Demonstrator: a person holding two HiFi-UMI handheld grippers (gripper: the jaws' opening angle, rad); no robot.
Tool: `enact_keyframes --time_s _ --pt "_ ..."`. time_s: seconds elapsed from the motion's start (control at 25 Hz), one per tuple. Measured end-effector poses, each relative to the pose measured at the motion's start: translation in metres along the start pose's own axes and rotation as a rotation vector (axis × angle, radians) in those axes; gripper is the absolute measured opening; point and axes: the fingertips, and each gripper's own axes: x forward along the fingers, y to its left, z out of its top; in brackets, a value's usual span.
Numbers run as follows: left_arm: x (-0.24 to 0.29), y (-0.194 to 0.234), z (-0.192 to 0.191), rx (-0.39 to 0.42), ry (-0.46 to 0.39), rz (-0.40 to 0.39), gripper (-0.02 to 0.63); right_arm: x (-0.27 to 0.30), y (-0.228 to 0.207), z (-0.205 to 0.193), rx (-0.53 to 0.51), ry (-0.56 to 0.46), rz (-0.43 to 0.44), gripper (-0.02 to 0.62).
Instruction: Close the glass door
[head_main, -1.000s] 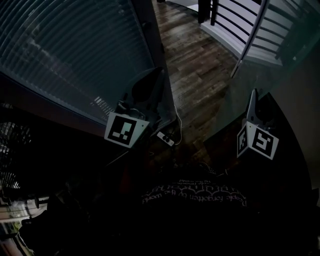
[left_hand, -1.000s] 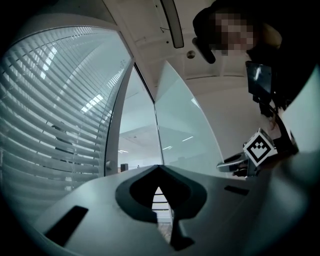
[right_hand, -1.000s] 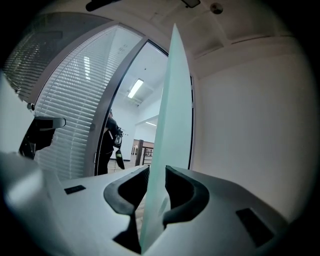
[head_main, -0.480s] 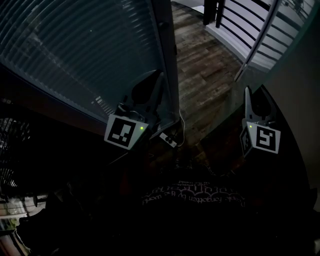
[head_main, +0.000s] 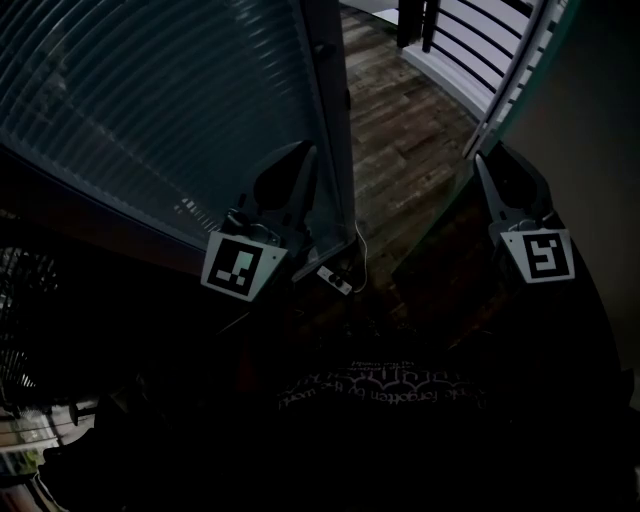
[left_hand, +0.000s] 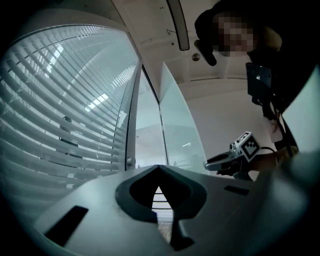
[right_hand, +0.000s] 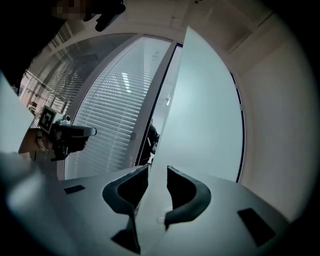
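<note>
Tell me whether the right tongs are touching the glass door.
Cannot tell. In the right gripper view the right tongs, whose jaws have just been opening, straddle the edge of the glass door, but no contact or gap shows plainly.

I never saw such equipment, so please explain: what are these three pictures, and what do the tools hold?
A person holds a two-jaw gripper in each hand. The dark picture comes from a camera on the person's head, looking down at a wooden floor, blinds and the glass door. The other two come from cameras on the grippers. The left gripper is shut and empty. On the right gripper, the jaws have just been opening; the door's edge stands between them, but whether they press it is unclear.
</note>
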Motion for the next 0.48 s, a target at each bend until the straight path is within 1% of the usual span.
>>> enact_keyframes --time_s 0.2,0.32,0.4,0.48 --pt "-0.001 -0.003 0.000 0.002 0.011 -0.028 0.000 0.007 0.011 0.007 -0.018 -0.001 0.075 0.115" --pt "0.002 -0.004 -0.004 -0.001 0.022 -0.034 0.000 0.011 0.019 0.006 -0.027 0.000 0.159 0.114" --pt "0.005 -0.005 -0.007 -0.001 0.019 -0.030 0.000 0.014 0.025 0.002 -0.078 0.016 0.231 0.112" --pt "0.005 -0.004 -0.008 0.001 0.012 -0.019 0.000 0.018 0.032 0.001 -0.170 0.038 0.305 0.094"
